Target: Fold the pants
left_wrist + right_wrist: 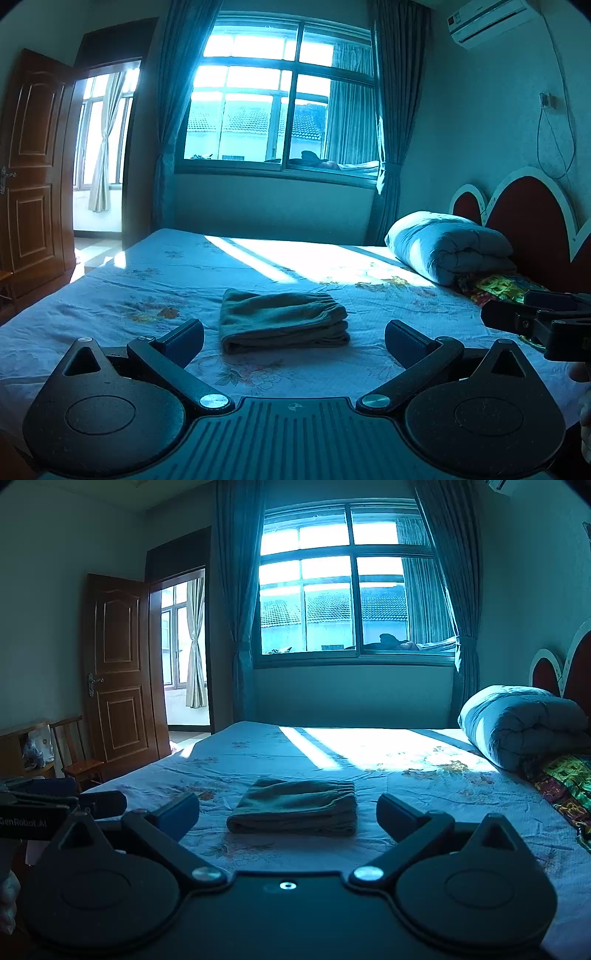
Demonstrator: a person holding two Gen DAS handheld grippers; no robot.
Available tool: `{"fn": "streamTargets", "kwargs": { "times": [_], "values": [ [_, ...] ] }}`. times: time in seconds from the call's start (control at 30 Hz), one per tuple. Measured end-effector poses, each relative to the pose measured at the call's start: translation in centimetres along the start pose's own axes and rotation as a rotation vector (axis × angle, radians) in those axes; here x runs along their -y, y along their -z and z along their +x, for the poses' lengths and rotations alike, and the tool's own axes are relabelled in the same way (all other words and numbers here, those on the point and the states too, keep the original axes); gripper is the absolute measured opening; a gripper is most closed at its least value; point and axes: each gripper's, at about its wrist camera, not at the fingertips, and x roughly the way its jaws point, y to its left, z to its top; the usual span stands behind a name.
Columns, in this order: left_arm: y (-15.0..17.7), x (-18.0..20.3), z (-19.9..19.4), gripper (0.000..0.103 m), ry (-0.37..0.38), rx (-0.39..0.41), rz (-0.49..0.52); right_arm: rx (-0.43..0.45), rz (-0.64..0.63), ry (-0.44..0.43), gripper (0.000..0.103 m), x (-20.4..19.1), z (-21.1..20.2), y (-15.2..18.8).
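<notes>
On bed, folded pants

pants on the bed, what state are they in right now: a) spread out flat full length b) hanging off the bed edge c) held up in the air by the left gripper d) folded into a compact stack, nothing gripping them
d: the pants lie as a small layered bundle on the bed sheet, and both the left gripper and right gripper sit open, short of the cloth.
</notes>
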Motion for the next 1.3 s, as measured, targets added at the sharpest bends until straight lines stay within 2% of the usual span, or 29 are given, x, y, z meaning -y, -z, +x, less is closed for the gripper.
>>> {"fn": "streamTargets", "kwargs": {
  "times": [1.3],
  "values": [
    [0.33, 0.24, -0.11, 0.103, 0.025, 0.004, 0.031, 0.004, 0.006, -0.004, 0.097, 0.09, -0.26, -0.04]
  ]
}}
